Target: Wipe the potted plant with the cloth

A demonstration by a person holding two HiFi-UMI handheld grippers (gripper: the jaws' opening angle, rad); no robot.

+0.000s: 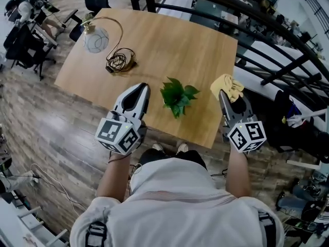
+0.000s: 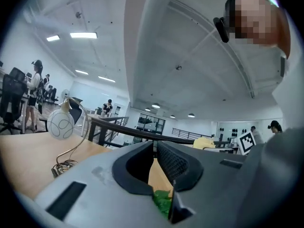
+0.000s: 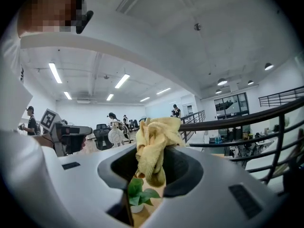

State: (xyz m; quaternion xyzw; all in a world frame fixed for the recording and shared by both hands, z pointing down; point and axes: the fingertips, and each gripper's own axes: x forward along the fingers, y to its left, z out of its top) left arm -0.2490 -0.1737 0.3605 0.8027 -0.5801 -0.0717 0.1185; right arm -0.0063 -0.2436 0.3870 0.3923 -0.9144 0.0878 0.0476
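A small green potted plant stands near the front edge of the wooden table. My right gripper is to its right, shut on a bunched yellow cloth. The right gripper view shows the cloth hanging between the jaws, with the plant in its white pot below them. To the plant's left is my left gripper, shut and empty. Its jaws meet at the tips in the left gripper view, where green leaves show beneath them.
A desk lamp with a round glass shade and a coiled cable sits at the table's far left. Behind the table runs a dark metal railing. Office chairs stand on the wood floor to the left.
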